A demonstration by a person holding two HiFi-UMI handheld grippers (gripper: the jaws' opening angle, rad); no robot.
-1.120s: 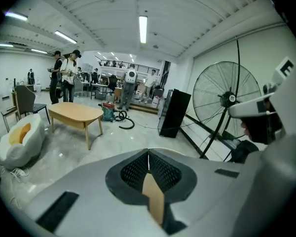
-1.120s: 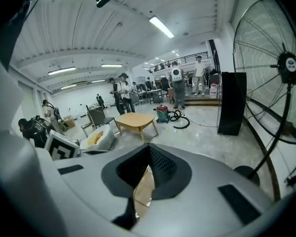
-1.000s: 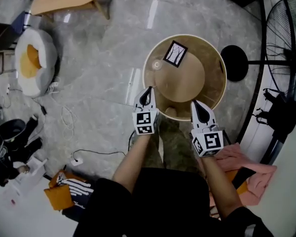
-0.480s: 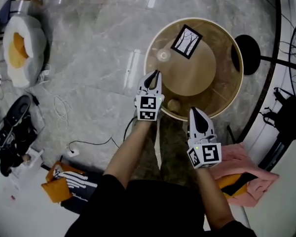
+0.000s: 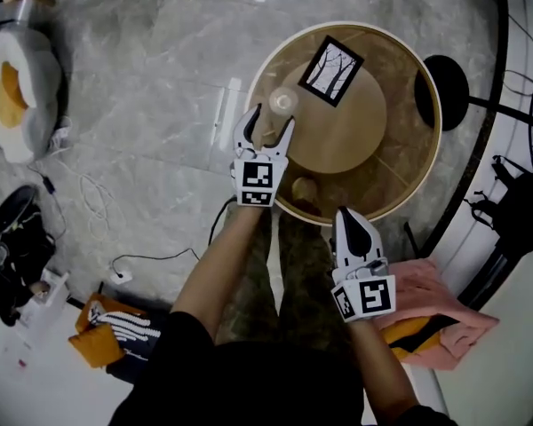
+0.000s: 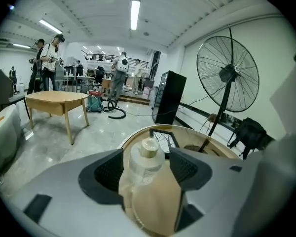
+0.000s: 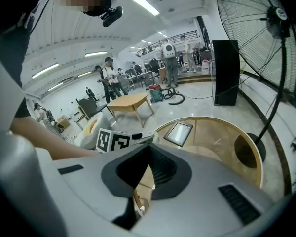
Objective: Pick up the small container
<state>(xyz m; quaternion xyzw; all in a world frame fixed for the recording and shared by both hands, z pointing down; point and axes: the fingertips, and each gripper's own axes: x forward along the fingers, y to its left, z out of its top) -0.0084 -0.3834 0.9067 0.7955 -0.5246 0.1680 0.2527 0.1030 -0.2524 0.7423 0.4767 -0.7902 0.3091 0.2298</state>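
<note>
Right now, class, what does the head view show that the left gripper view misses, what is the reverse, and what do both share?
Head view only: the shut right gripper and a pink cloth beside the person. Left gripper view only: a white ceiling strip light and people standing far back in the room. Both: the round wooden table, the black-framed picture on it, and the small clear plastic container with a pale cap, standing between the jaws of the left gripper, which have just been opening.
</note>
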